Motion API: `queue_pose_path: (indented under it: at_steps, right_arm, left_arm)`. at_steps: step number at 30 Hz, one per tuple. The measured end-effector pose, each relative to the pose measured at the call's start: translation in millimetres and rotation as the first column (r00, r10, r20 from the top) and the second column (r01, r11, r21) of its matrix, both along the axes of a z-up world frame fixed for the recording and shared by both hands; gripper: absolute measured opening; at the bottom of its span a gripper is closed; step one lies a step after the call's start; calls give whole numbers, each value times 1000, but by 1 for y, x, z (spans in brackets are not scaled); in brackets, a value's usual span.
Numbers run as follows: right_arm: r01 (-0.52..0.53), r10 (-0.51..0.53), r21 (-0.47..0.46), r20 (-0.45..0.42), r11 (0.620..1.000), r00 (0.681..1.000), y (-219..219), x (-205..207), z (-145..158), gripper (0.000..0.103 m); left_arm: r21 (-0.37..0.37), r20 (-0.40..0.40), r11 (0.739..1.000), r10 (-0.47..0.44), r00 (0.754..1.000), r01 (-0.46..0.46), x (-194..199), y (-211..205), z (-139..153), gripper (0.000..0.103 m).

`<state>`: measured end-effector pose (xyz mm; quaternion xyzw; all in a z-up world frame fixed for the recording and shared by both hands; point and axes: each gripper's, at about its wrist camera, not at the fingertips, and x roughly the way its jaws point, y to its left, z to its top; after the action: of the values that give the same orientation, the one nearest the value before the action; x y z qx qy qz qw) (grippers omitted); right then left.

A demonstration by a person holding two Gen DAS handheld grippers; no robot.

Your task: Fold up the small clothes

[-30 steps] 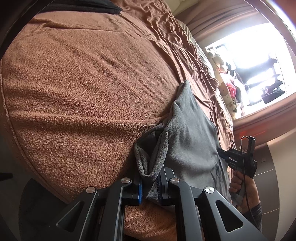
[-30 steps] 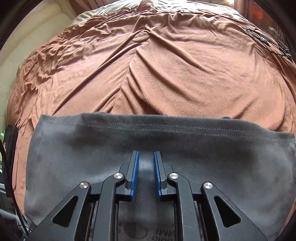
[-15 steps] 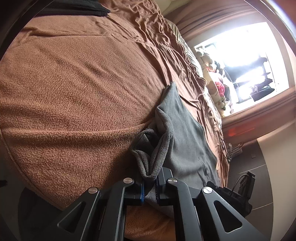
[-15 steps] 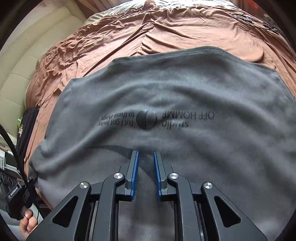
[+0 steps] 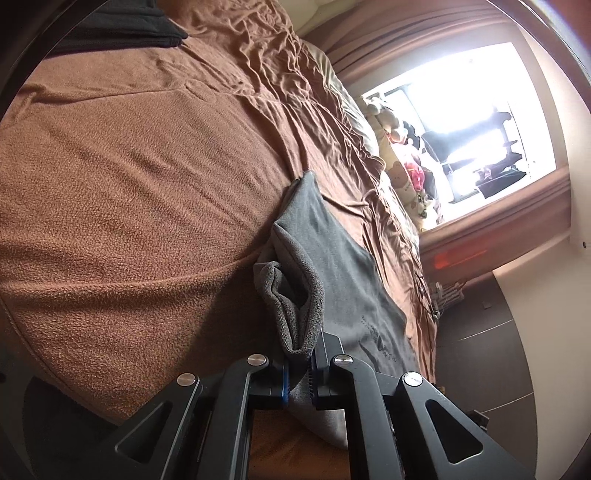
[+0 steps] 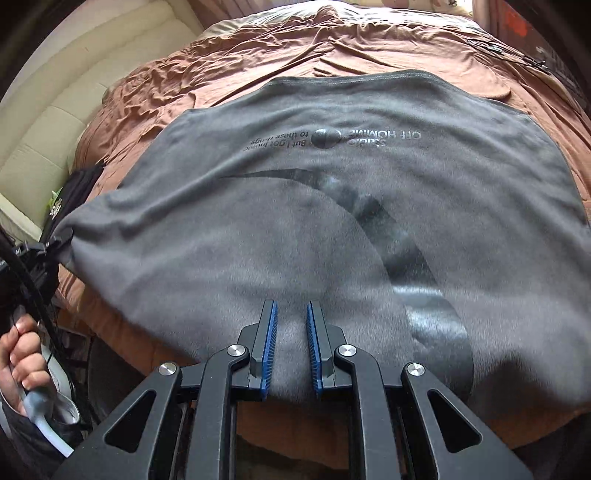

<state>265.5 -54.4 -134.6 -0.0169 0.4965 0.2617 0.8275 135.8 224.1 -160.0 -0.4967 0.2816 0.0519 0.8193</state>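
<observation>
A grey T-shirt (image 6: 332, 206) with dark printed lettering lies spread on a brown bed cover (image 6: 229, 66). My left gripper (image 5: 298, 376) is shut on a bunched fold at the shirt's edge (image 5: 295, 306); the rest of the shirt (image 5: 347, 280) stretches away to the right. In the right wrist view the left gripper (image 6: 55, 240) holds the shirt's left corner. My right gripper (image 6: 291, 343) sits over the shirt's near edge, its blue pads (image 6: 269, 343) apart, with cloth showing in the gap; I cannot tell whether it pinches the cloth.
A black folded garment (image 5: 122, 26) lies at the bed's far corner. A cream padded headboard (image 6: 74, 96) stands at the left. Soft toys (image 5: 402, 162) sit by a bright window (image 5: 472, 110). A cable (image 6: 509, 51) lies on the bed's far right.
The right gripper has pulled back toward the shirt's near edge, so the whole shirt and its print now show. The left gripper keeps its hold on the fold.
</observation>
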Motion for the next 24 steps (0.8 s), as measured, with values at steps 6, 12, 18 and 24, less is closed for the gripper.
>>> queue_pose_path:
  at_steps: [6,12,18,24]
  right_arm:
    - [-13,13,-13,-25,1000,1000,-11,-20,3,12]
    - [25,-26,47,24,999,999,-13,-11,27,12]
    - [24,-26,69,33,997,999,3,-3,18,12]
    - [-12,12,71,-8,997,1000,11,-8,-2,9]
  left_arm:
    - [10,34,1000,-25,999,24,5,-6,14,7]
    - [-11,77,999,-51,996,52,10,-9,27,7]
    - [-1,134,994,-104,985,105,23,-18,51,7]
    - [17,170,989,-148,974,147,40,-27,76,6]
